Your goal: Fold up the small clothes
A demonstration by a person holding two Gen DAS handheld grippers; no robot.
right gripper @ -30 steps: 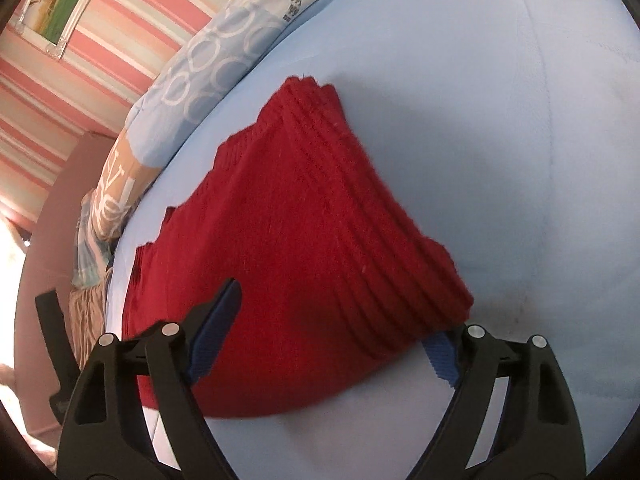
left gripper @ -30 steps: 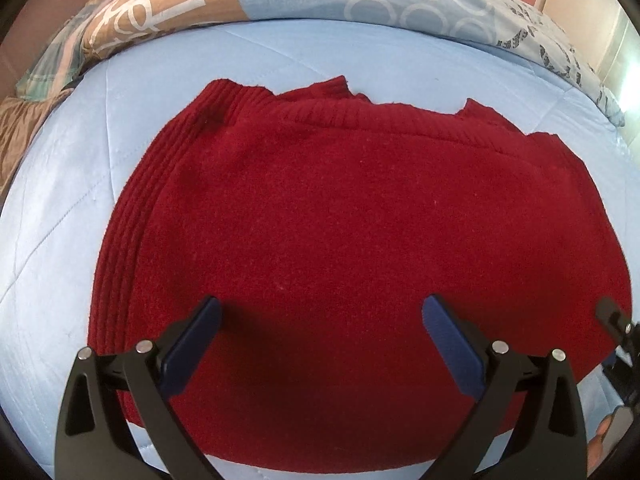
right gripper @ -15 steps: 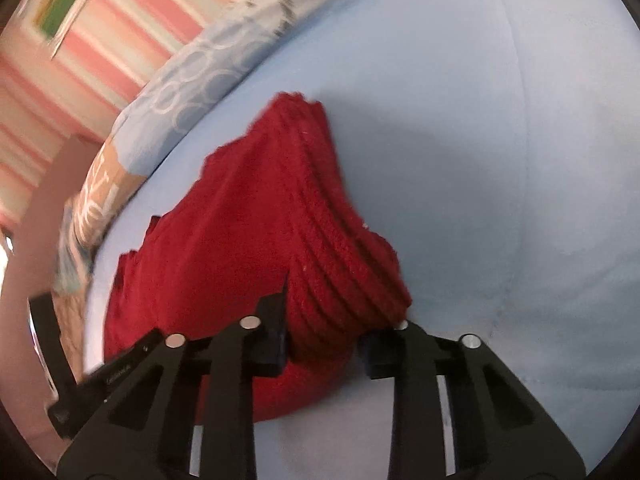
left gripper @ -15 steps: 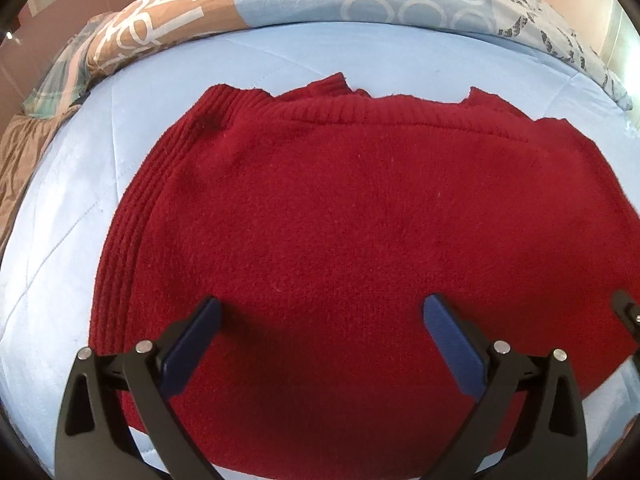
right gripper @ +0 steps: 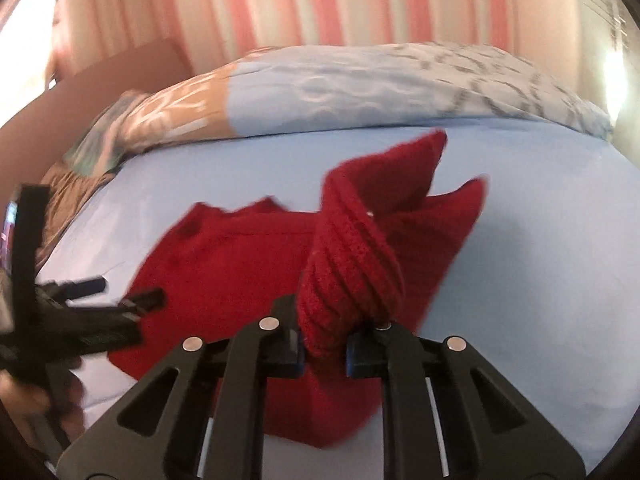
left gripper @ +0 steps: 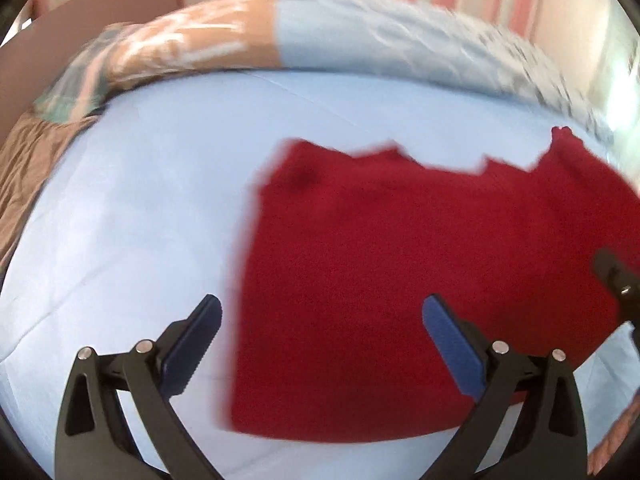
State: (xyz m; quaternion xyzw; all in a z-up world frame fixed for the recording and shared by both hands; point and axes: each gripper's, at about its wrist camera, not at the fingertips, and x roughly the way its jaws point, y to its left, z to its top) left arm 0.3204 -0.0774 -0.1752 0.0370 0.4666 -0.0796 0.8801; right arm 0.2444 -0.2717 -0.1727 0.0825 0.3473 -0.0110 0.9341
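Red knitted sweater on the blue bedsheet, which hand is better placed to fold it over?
Right. Its tool is closing on the red knitted sweater's ribbed edge, already lifted; the left tool hangs open, holding nothing.

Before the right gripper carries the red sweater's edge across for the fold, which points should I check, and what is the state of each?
1. Right gripper jaws closing, ribbed edge of the red sweater between them: ok.
2. Edge lifted off the blue sheet: ok.
3. Left gripper open, holding nothing: ok.
4. Left gripper out of the fold path: not ok, it hangs over the sweater's side.
5. Rest of sweater flat: ok.
6. Grip holds all layers: cannot tell.
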